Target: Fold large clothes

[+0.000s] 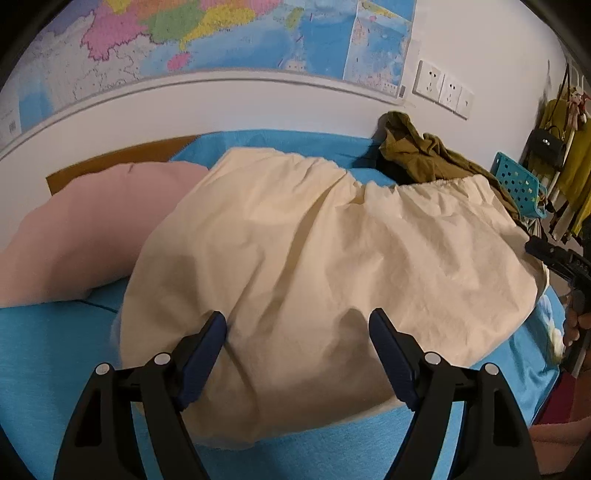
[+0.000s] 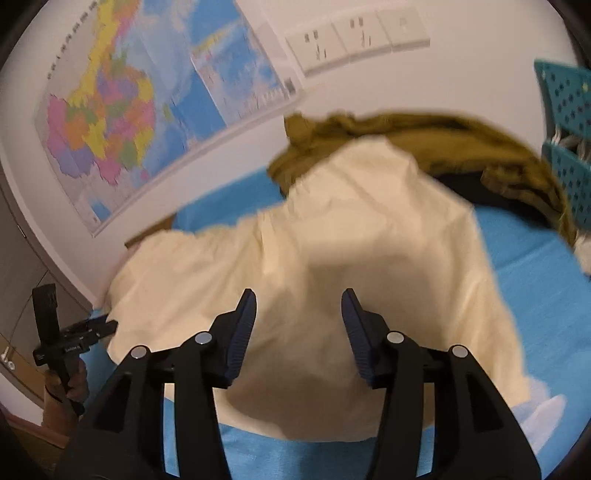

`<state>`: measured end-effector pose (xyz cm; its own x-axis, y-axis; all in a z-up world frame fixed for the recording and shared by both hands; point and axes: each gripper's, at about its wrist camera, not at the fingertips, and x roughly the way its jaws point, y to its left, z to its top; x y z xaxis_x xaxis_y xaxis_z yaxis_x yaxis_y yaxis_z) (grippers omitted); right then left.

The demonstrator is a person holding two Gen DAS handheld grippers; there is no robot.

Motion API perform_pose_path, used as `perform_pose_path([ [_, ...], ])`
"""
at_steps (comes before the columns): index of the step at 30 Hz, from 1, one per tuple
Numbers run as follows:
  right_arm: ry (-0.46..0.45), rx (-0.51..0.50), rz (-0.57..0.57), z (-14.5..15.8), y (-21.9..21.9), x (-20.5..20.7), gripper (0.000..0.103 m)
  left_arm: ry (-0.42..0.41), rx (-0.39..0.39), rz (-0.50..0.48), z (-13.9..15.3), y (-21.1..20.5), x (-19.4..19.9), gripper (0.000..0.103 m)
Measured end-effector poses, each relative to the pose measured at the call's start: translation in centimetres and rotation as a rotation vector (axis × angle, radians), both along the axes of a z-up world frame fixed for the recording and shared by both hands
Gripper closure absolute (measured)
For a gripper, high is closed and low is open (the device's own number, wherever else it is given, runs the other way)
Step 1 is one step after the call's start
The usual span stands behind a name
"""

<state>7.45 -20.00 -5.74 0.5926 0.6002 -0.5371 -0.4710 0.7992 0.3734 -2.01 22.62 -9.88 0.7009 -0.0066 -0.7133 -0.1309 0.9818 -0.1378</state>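
On the bed covered by a bright blue sheet (image 1: 55, 339), a large cream-coloured, wrinkled cotton garment with a gathered elastic edge (image 1: 314, 258) lies spread in a broad mound, its gathered edge toward the wall. Left gripper (image 1: 297, 345), black frame with dark blue ribbed pads: jaws standing wide apart, nothing clamped, poised at the near hem of the cream garment so that the cloth fills the gap between the fingers; whether the pads touch the fabric cannot be told. Right gripper (image 2: 298, 334), same make: jaws apart at a narrower gap, nothing between the pads, hanging above the near part of the same garment (image 2: 332, 240); this view is motion-blurred. Each gripper appears at the edge of the other's view, held on a black handle by a hand, at opposite ends of the garment. Olive-green crumpled garment (image 1: 417, 155): heaped against the wall behind the cream one, partly under its gathered edge. Pale pink pillow (image 1: 85, 229): left of the cream garment, touching it. Teal perforated plastic basket (image 1: 517, 184): beyond the olive heap. Coloured wall map (image 1: 221, 33) and white socket plates (image 1: 443, 88): on the wall above the bed.
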Motion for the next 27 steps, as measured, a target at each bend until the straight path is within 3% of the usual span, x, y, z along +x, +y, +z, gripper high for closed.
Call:
perform_pose_path([
  [6, 0.075, -0.115, -0.066, -2.7, -0.2, 2.7, 0.053, -0.007, 0.025, 0.000, 0.4, -0.3, 0.5, 0.022],
  [8, 0.056, -0.150, -0.070, -3.0, 0.2, 2.1, 0.050, 0.009, 0.018, 0.008, 0.0, -0.1, 0.9, 0.022],
  [10, 0.029, -0.159, -0.063, -2.4, 0.8, 1.4, 0.040, 0.013, 0.004, 0.008, -0.2, 0.3, 1.1, 0.022],
  [14, -0.063, -0.154, -0.019, -0.3, 2.2, -0.7, 0.039, 0.012, 0.001, 0.016, -0.1, 0.4, 1.1, 0.021],
  [16, -0.099, -0.140, 0.031, 0.7, 3.2, -1.4, 0.032, 0.008, 0.005, 0.020, 0.1, 0.6, 1.1, 0.021],
  [19, -0.150, -0.153, 0.077, 1.7, 4.8, -1.3, 0.033, 0.005, 0.024, 0.031, 0.9, 1.0, 2.0, 0.021],
  [23, -0.112, -0.149, 0.072, 1.4, 5.7, 1.9, 0.033, -0.020, 0.019, 0.015, 2.6, 2.0, 4.2, 0.021],
  [27, -0.024, -0.182, 0.005, -0.7, 5.6, 6.4, 0.040, 0.006, -0.009, -0.025, 2.8, 2.4, 6.9, 0.021],
])
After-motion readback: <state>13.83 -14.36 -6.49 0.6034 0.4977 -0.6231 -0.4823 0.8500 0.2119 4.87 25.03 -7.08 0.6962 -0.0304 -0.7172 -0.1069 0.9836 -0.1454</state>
